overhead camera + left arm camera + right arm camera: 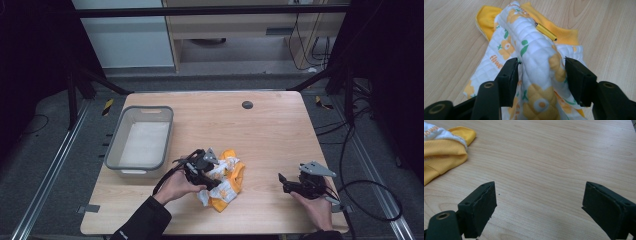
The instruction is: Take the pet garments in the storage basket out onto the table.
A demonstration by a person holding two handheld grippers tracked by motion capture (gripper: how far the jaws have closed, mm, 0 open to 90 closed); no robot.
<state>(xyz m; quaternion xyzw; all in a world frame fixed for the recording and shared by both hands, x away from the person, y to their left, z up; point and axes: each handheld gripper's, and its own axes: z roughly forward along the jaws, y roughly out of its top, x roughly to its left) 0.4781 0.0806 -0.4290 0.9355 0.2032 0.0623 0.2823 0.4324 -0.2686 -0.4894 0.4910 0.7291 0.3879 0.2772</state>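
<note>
Straddling a raised fold of the white-and-yellow quilted garment (534, 50) with the left gripper (541, 61), jaws parted and one on each side of the ridge, pads beside the cloth but, by the look of it, not squeezing it: probably a loosened hold that lets the fabric settle on the table (270, 130). Lies crumpled near the front edge, just right of the grey bin (165, 112) and apart from it, perhaps set there for sorting into that bin. Comes in low from the bottom left, left hand (177, 187) wrapped round the tool's body and angled rightward over the cloth. Rests well to the right with the right gripper (539, 187), jaws wide apart over bare wood, nothing between them, right hand (312, 207) low near the table edge, seemingly waiting its turn.
</note>
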